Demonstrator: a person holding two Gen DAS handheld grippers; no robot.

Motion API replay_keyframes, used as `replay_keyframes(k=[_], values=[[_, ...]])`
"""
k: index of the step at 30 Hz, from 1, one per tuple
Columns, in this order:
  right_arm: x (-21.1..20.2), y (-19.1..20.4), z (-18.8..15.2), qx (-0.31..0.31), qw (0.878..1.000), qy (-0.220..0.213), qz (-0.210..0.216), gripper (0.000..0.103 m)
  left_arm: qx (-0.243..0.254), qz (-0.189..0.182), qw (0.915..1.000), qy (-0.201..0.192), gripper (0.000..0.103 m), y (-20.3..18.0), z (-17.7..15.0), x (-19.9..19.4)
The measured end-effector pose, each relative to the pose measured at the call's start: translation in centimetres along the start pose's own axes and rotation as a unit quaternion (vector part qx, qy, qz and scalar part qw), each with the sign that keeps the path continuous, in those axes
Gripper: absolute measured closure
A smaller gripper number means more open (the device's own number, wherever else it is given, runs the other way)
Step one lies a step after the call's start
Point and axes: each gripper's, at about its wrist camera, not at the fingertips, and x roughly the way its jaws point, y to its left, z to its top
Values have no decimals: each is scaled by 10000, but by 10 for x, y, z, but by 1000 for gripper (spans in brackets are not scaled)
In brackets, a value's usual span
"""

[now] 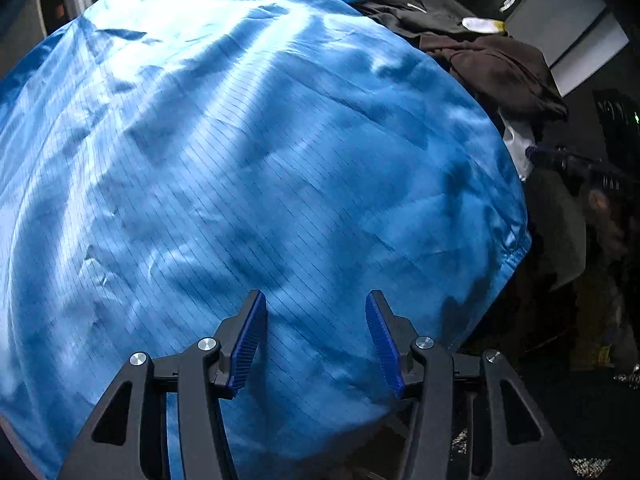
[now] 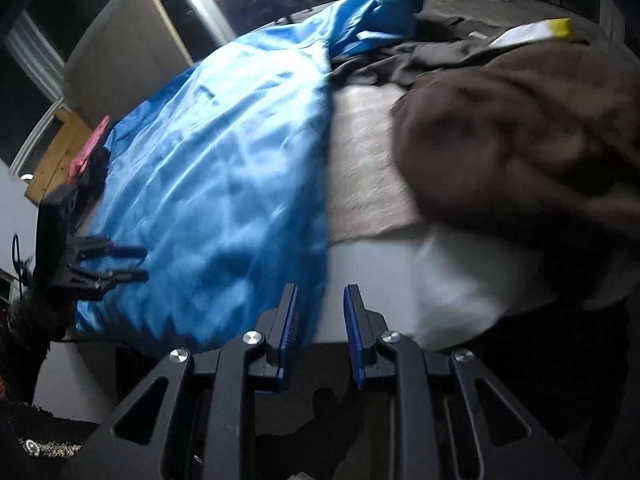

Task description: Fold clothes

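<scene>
Dim room: blue garment (image 1: 248,152) spread across a table (image 2: 372,264), brown clothes (image 2: 520,140) right. Left gripper (image 1: 316,320) spread, empty; right gripper (image 2: 320,312) narrowly parted, empty.

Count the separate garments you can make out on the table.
3: the blue garment spread on the left, a brown garment bunched on the right, and a dark grey garment behind them. Others may be hidden under the pile.

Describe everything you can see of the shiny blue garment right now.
The shiny blue satin-like garment has a fine dark grid pattern and many shallow wrinkles. It lies spread mostly flat, its far end bunched up. Its stitched hem forms the right edge. Dark brown clothes lie against it on the far right side. The left hand-held gripper hovers open above it; the right hand-held gripper is at its edge, gripping nothing.
</scene>
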Motion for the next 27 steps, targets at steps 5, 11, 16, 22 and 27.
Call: replay_keyframes(k=[5,11,16,22,27], values=[[28,26,2,-203,9996,-81,-158,86,13,-66,10000,-39,50,0,2,1],[10,4,5,-46,9956,300,-888,98,-178,-93,9997,-115,50,8,-8,-6],[-54,44,52,-395,9971,-377,-523,98,-612,-120,9948,-800,50,28,-50,-72],[-114,143,135,-1374,9858,-962,92,97,-1198,589,9804,-1451,50,91,-108,-163],[-106,234,195,-2452,9628,-1081,345,94,-1983,1142,9606,-1574,50,153,-144,-195]])
